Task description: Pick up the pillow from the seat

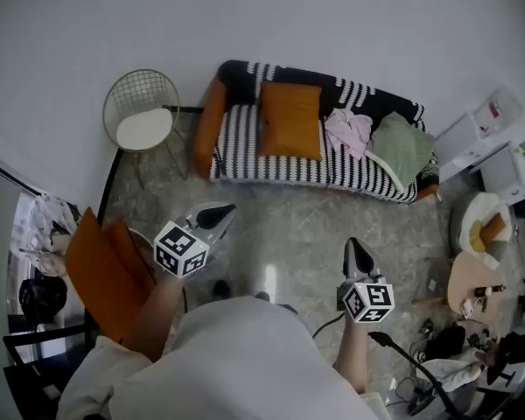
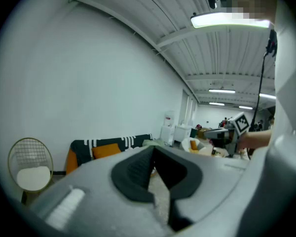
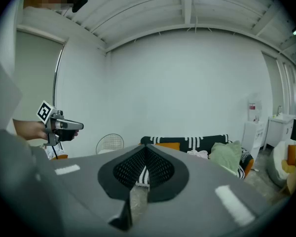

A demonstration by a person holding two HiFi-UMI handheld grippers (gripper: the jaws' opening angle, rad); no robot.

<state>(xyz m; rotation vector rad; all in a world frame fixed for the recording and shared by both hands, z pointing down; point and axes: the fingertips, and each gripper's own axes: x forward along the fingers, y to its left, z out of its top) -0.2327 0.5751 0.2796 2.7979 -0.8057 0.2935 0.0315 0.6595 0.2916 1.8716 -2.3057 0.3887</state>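
An orange pillow [image 1: 290,119] leans on the seat and back of a black-and-white striped sofa [image 1: 245,151] across the room. It shows small in the left gripper view [image 2: 107,151] and in the right gripper view [image 3: 168,145]. My left gripper [image 1: 225,208] is held up well short of the sofa, shut with nothing between its jaws [image 2: 153,150]. My right gripper [image 1: 352,246] is level with it to the right, also shut and empty [image 3: 145,147]. Both point toward the sofa.
A pink cloth [image 1: 348,129] and a green cushion [image 1: 402,150] lie on the sofa's right part. A wire chair [image 1: 144,116] with a white seat pad stands to its left. Orange boards [image 1: 105,269] lean at my left. White cabinets and clutter [image 1: 486,234] fill the right side.
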